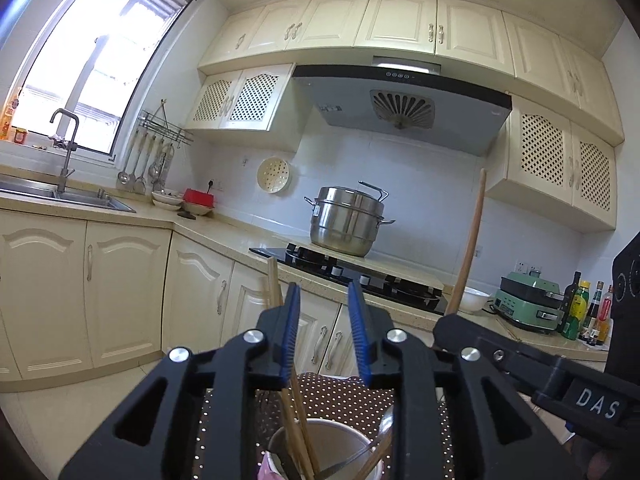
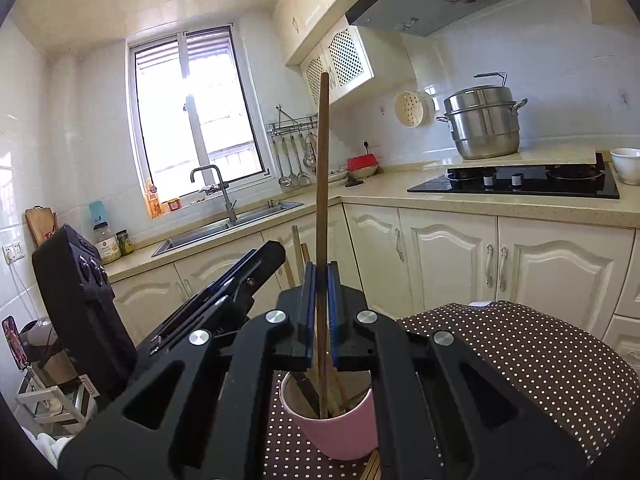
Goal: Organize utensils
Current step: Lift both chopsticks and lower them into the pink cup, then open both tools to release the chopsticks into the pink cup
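Here, the right tongs (image 2: 319, 280) are clamping one upright chopstick (image 2: 322, 168) to steer its tip into the pink cup (image 2: 332, 432) at lower centre, while the left tongs (image 1: 324, 308) are standing apart, gripping nothing.

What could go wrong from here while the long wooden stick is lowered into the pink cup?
1. The right gripper pinches the long wooden stick low, so most of its length stands above the pads; it may pivot or slip.
2. The pink cup on the brown dotted cloth already holds several utensils leaning on its rim; a sideways nudge could tip it.
3. The left gripper, jaws apart, hovers close beside the right one above the cup; they might collide.
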Demonstrator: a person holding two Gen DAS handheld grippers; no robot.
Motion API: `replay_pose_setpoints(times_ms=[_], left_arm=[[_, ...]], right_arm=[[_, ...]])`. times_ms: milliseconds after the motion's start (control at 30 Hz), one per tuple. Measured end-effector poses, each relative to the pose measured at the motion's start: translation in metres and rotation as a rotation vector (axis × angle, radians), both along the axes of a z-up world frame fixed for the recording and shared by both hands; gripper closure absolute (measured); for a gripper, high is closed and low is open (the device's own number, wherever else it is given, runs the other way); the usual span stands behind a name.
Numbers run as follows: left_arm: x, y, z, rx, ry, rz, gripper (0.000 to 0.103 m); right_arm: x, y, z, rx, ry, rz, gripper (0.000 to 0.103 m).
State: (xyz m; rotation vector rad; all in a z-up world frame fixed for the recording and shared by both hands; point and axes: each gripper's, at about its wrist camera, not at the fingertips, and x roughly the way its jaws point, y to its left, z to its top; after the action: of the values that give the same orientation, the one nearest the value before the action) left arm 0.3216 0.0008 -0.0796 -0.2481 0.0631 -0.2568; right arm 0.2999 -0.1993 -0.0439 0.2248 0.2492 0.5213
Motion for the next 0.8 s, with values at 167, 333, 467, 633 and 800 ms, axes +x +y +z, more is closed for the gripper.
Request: replay_pose_setpoints(times_ms=[167, 333, 467, 633, 800], left_arm=[[-0.007, 0.003, 0.001, 0.015, 0.027, 0.009, 0.070], [-0.013, 0.005, 0.002, 0.046, 0.047, 0.008, 0.070], [-0.016, 0.007, 0.002, 0.056, 0.056, 0.016, 0.067], [-0.020, 0.007, 0.002, 0.080, 0.062, 0.026, 0.064], [-0.023, 0.011, 0.003, 0.097, 0.079, 0.038, 0.063]], right_arm=[[-0.002, 0.002, -0.001, -0.006, 0.006, -0.004, 0.097], [-0.003, 0.004, -0.003, -0.014, 0.015, -0.008, 0.097], [-0.002, 0.007, -0.004, -0.026, 0.023, -0.010, 0.097], [-0.002, 0.009, -0.007, -0.036, 0.034, -0.011, 0.097], [-0.002, 0.013, -0.010, -0.050, 0.043, -0.012, 0.097]])
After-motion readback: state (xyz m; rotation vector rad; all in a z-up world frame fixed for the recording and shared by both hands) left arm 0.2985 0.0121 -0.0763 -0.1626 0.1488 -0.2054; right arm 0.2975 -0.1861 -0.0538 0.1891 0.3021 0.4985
